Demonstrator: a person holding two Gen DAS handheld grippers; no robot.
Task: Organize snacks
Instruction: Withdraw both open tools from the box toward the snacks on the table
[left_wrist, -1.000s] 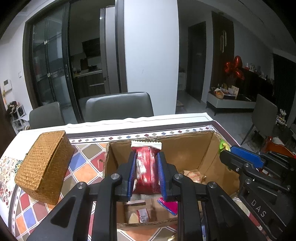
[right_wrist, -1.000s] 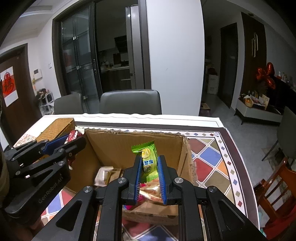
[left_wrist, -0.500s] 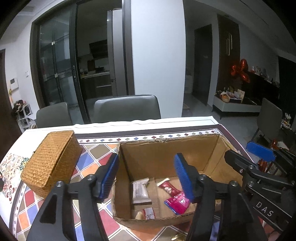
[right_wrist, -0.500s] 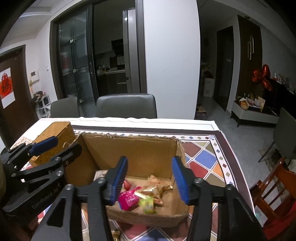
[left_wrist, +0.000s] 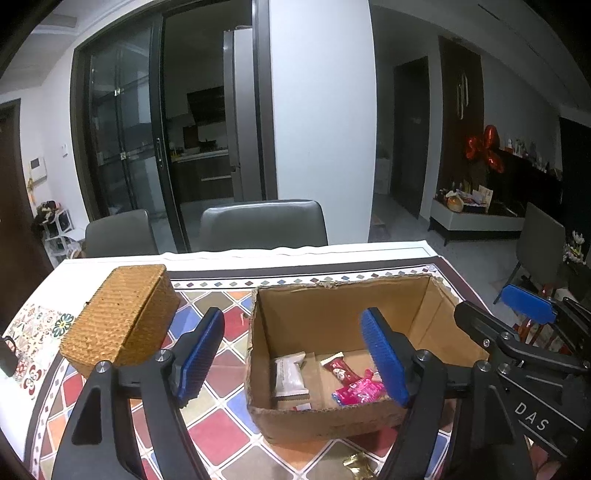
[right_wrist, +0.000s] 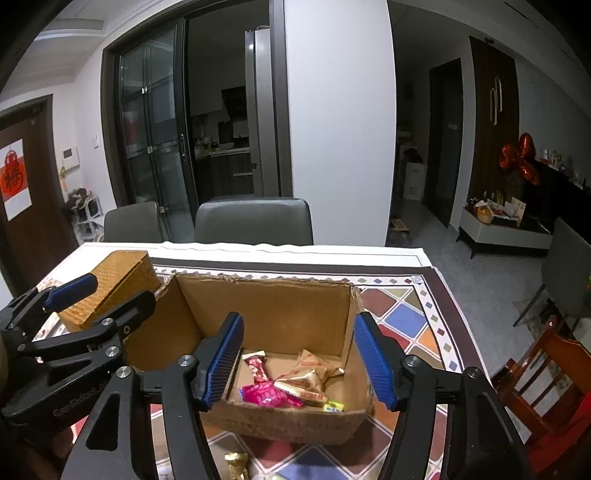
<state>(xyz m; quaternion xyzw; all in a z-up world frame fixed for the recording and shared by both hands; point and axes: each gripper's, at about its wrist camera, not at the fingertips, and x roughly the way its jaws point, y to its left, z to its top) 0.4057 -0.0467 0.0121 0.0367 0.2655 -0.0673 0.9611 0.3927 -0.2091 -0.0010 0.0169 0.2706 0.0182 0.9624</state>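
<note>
I held both tongs above an open cardboard box (left_wrist: 343, 317) that sat on the counter (left_wrist: 221, 369), which was covered with a cloth of coloured diamond tiles. The left tongs (left_wrist: 293, 356) were opening, their blue pads wide apart with nothing between them; one pad hung over the cloth left of the box and the other over the box's right half. The right tongs (right_wrist: 299, 360) were opening too, empty, both pads poised over the box's near side.

The snacks lay loose on the floor of the box. From the left wrist view I saw a white packet (left_wrist: 290, 374) near the left wall, a small red packet (left_wrist: 338, 369) beside it, and a bright pink packet (left_wrist: 358, 391) toward the front right. From the right wrist view the pink packet (right_wrist: 264, 395) lay at the front, with tan wrappers (right_wrist: 306, 380) piled just beside it and a small yellow-green packet (right_wrist: 333, 406) against the front wall.

A woven basket box (left_wrist: 123, 317) stood on the counter left of the cardboard box, near but apart. A gold-wrapped sweet (right_wrist: 236, 463) lay on the cloth in front of the box. Two grey chairs (left_wrist: 264, 225) stood behind the counter.
</note>
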